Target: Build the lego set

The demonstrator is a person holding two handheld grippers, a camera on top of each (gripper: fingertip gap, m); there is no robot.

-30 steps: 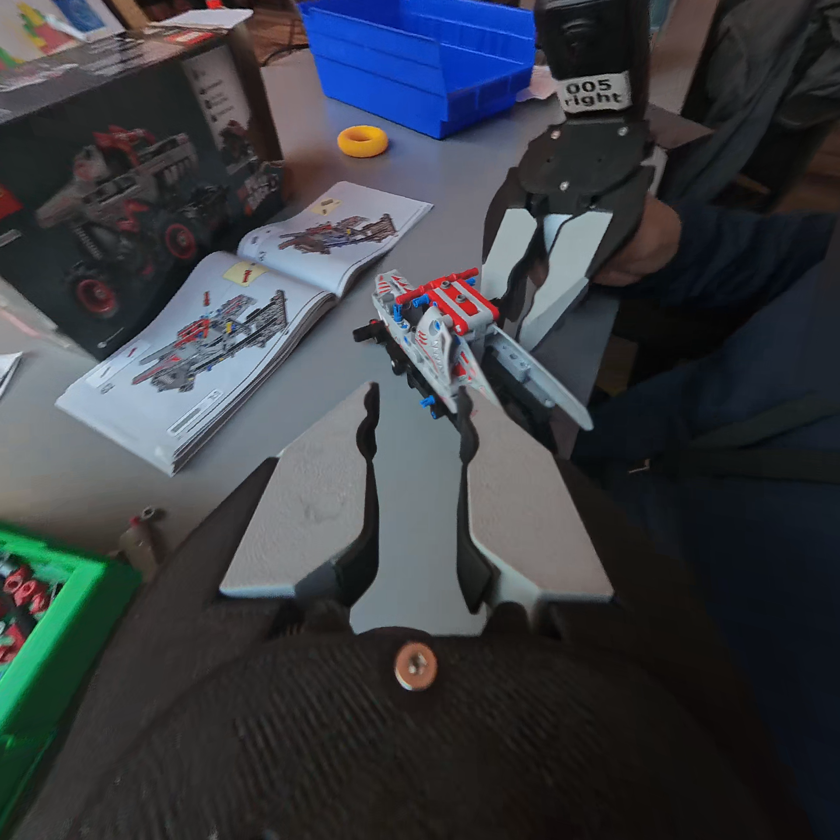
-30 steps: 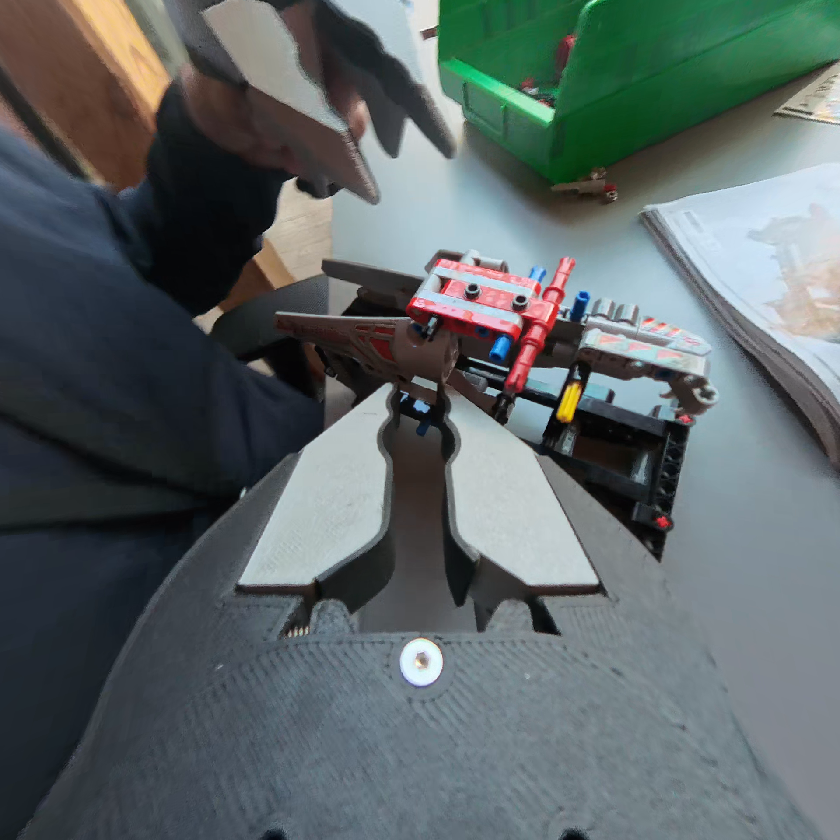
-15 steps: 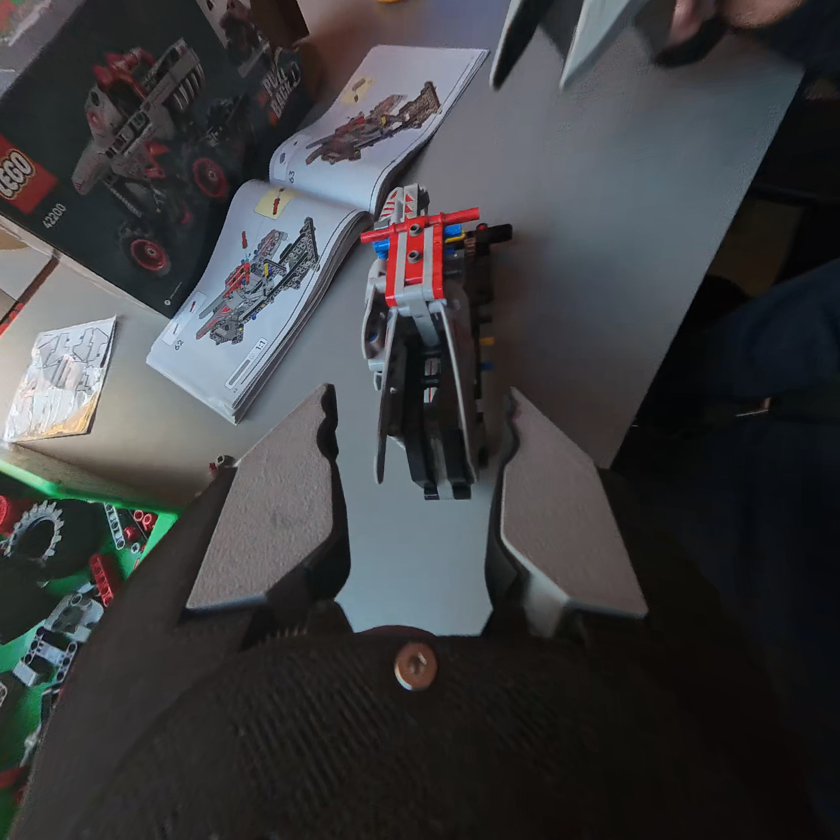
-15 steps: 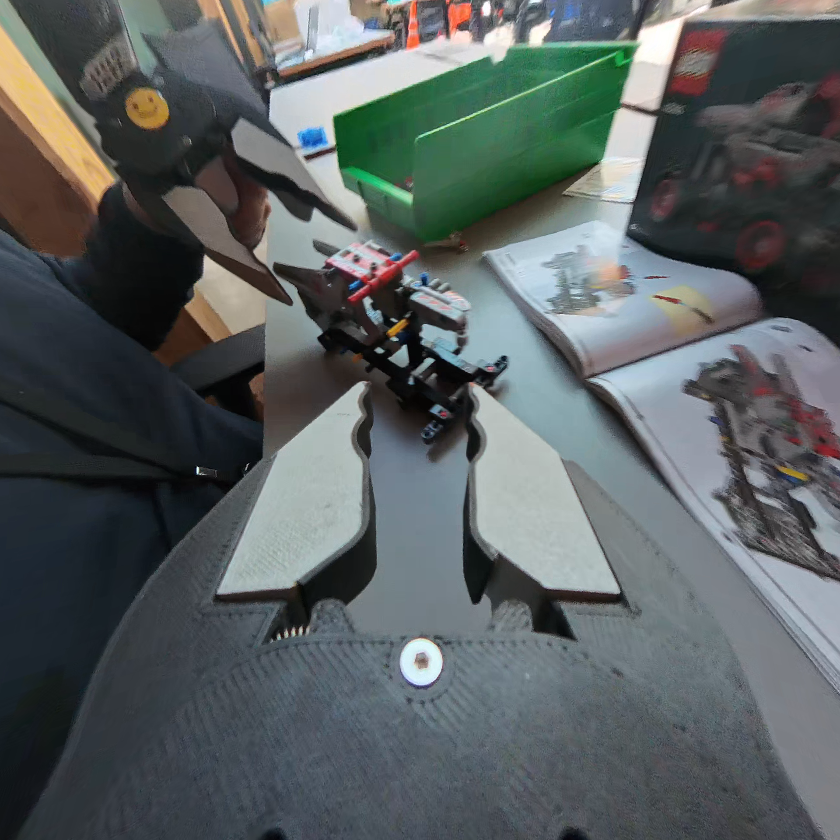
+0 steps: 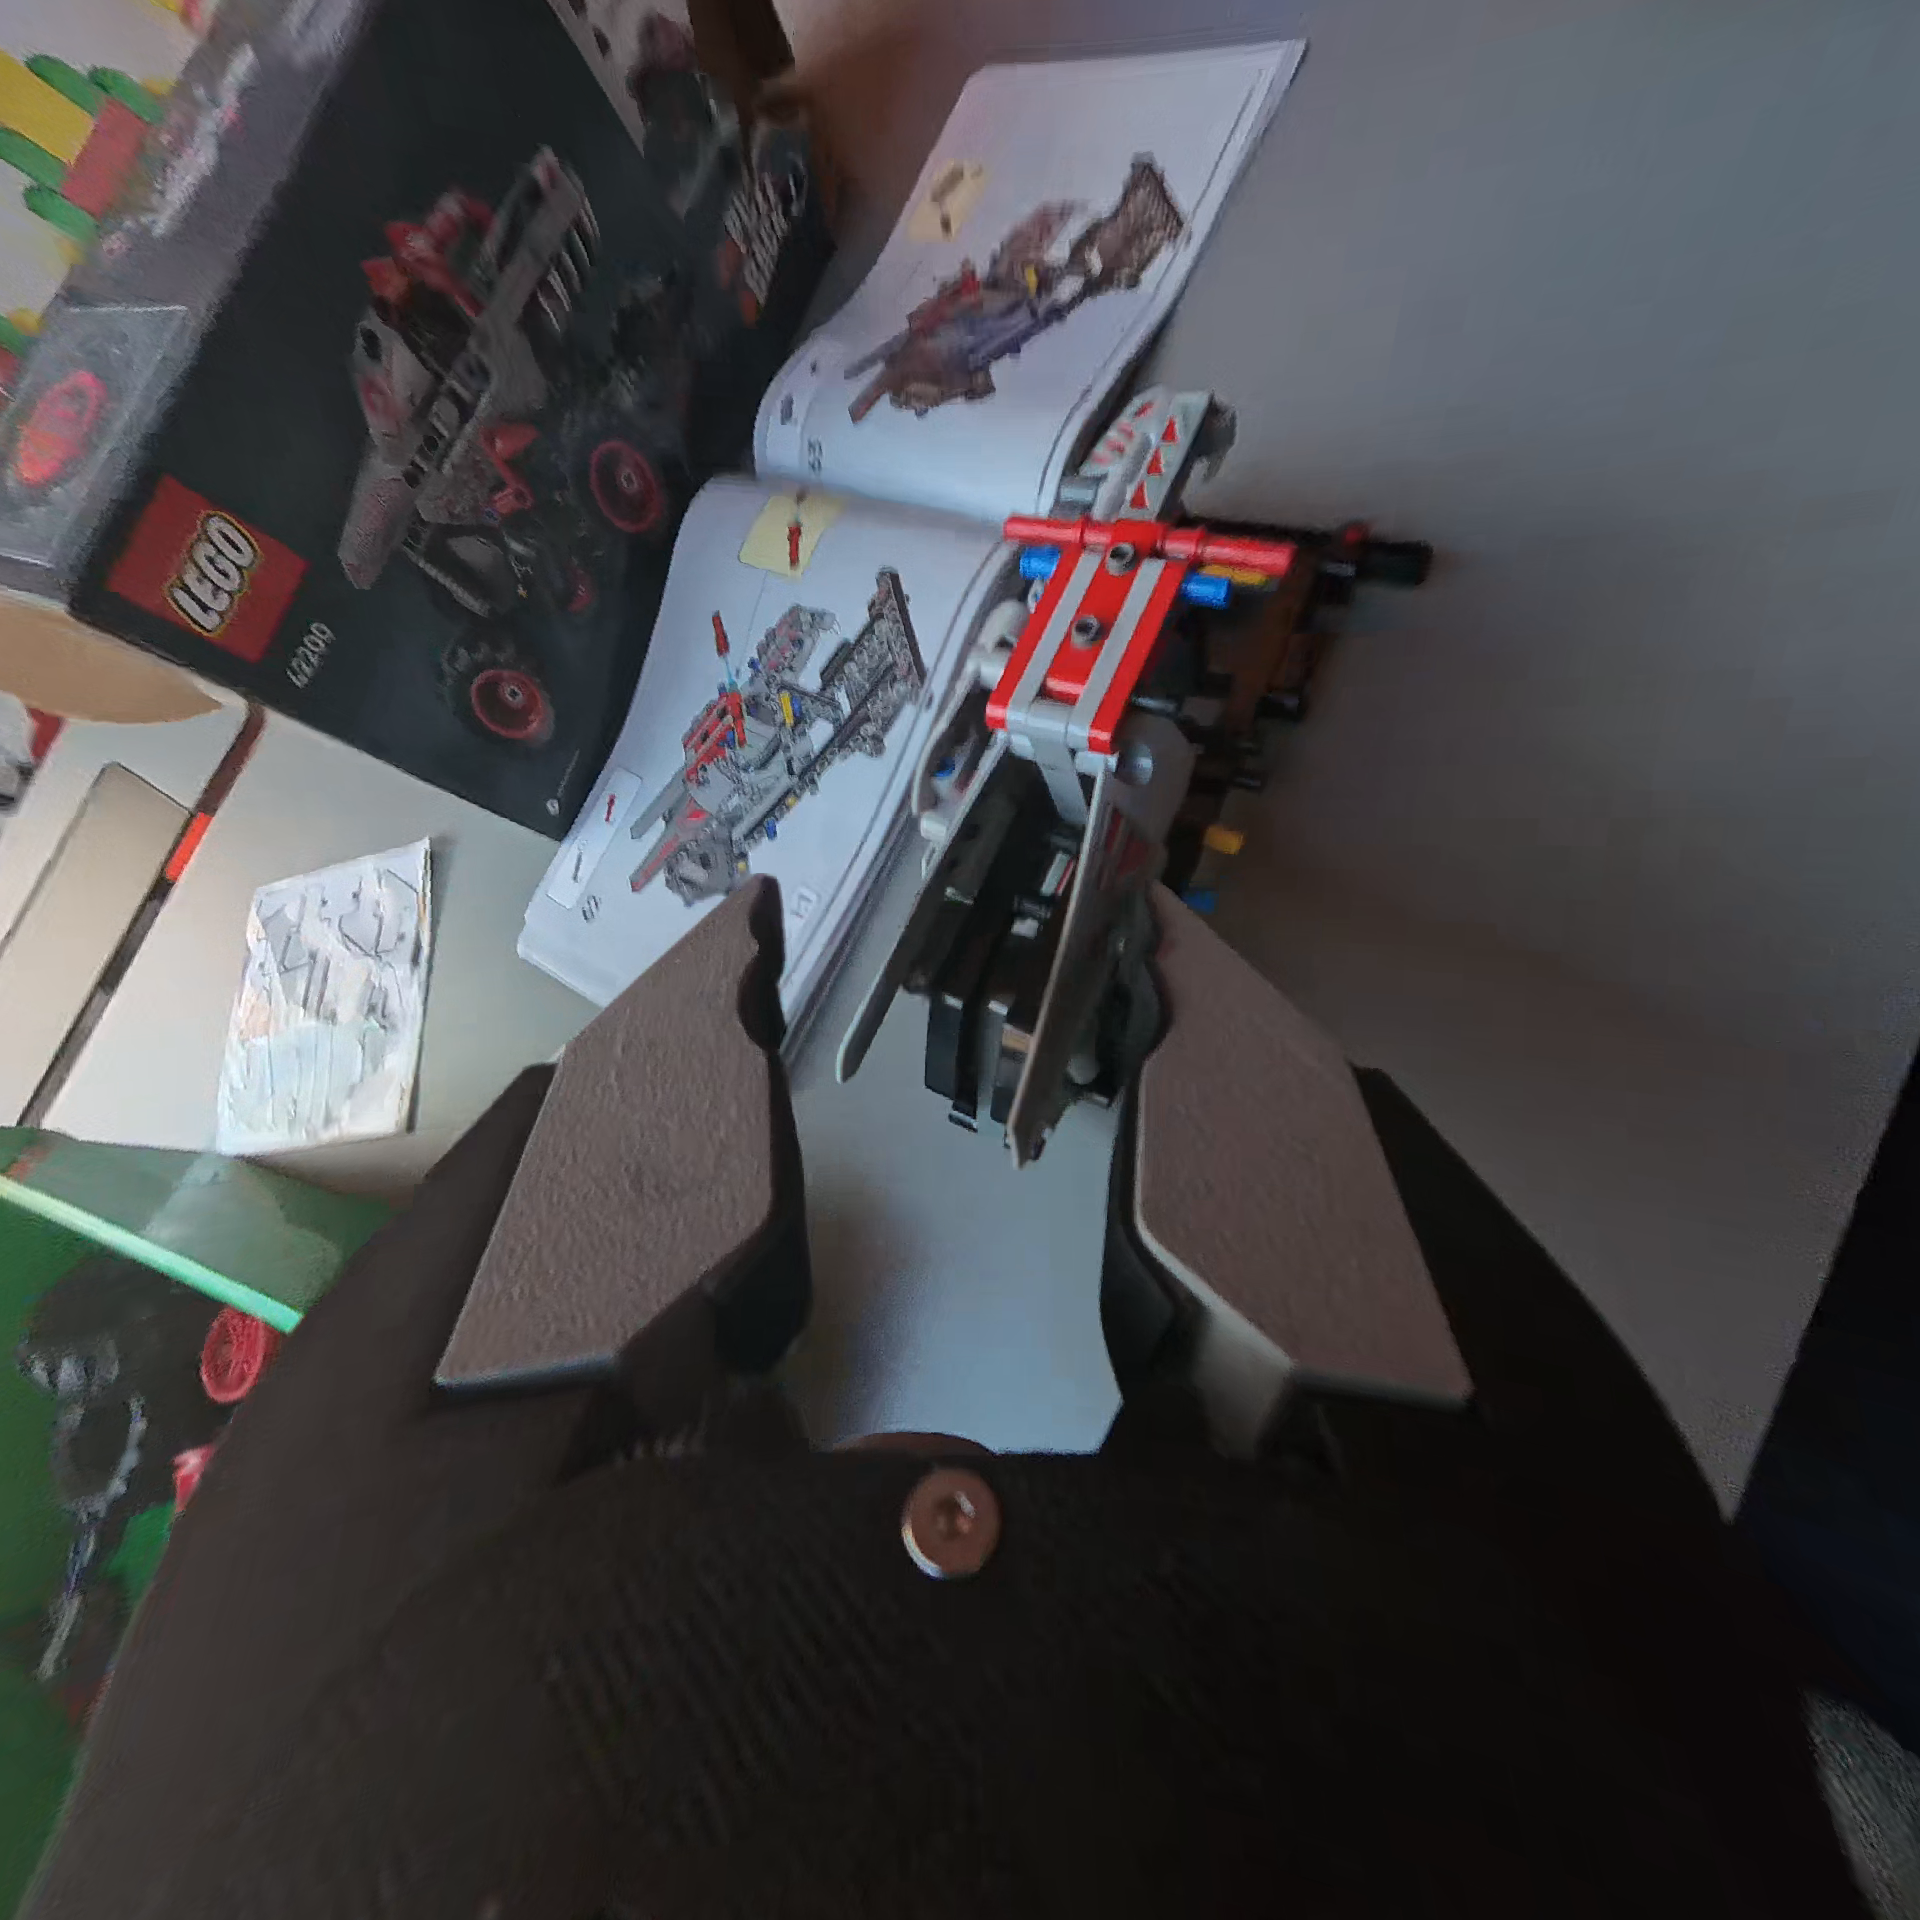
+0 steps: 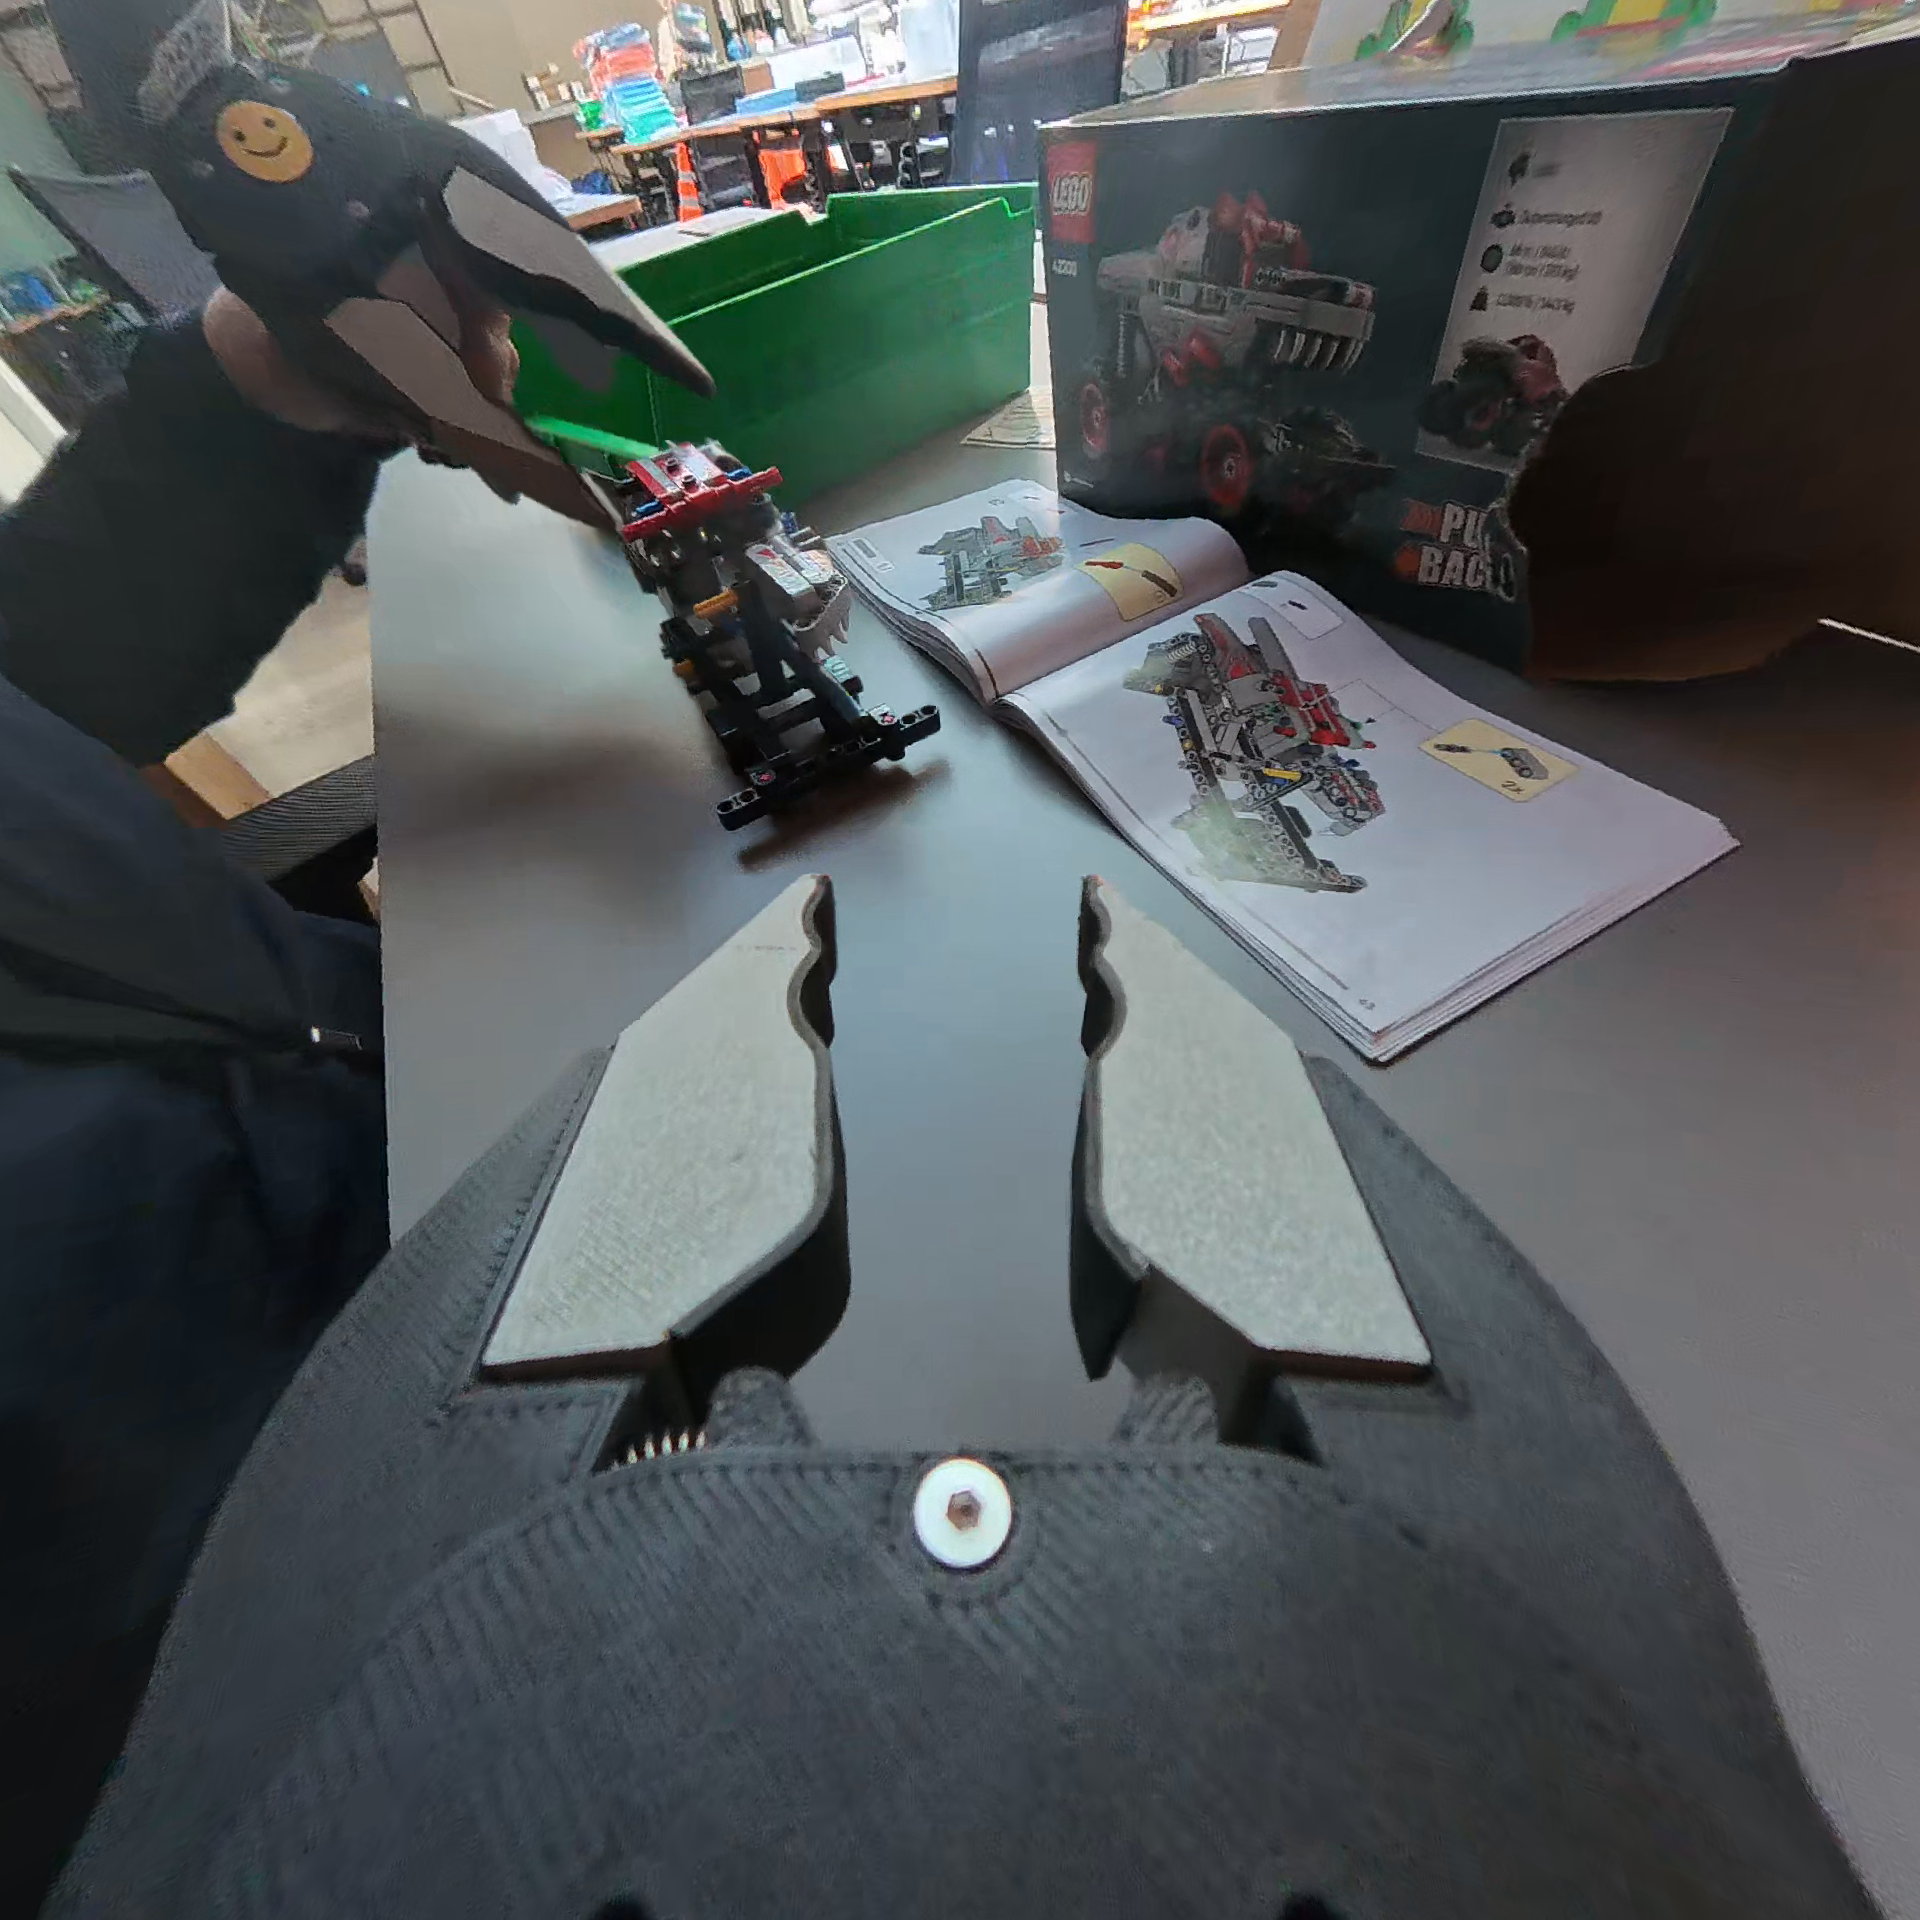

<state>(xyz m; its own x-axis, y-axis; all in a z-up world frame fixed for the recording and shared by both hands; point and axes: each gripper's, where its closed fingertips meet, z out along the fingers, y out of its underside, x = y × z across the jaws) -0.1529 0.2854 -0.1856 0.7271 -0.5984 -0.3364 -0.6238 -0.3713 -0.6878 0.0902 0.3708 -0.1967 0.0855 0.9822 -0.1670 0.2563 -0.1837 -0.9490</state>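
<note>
we see the half-built lego vehicle of red, grey and black technic pieces [image 5: 1081, 727] standing on the grey surface [image 5: 1558, 520], just beside the open instruction booklet with printed building diagrams [image 5: 810, 665]. in the left wrist view our left gripper [image 5: 956, 914] hangs over the near end of the model with its jaws spread wide; the right fingertip [image 5: 1164, 935] sits right against the model's grey side panel, though we cannot tell whether it truly touches, and the other fingertip stands clear on the booklet side, so nothing is clamped. in the right wrist view our right gripper [image 6: 956, 904] hovers above bare surface, well apart from the model [image 6: 758, 623], its jaws parted wide and empty. from there the left gripper [image 6: 582, 416] shows beyond the model, angled down at its red top, held by a hand in a dark sleeve [image 6: 156, 540]. behind the booklet [image 6: 1247, 727] stands the dark cardboard lego box with a monster truck picture [image 6: 1299, 343], and to its left the green plastic parts bin [image 6: 831, 312]. in the left wrist view a loose printed sheet [image 5: 322, 997] lies flat between that bin [image 5: 125, 1299] and the box [image 5: 416, 364].
</note>
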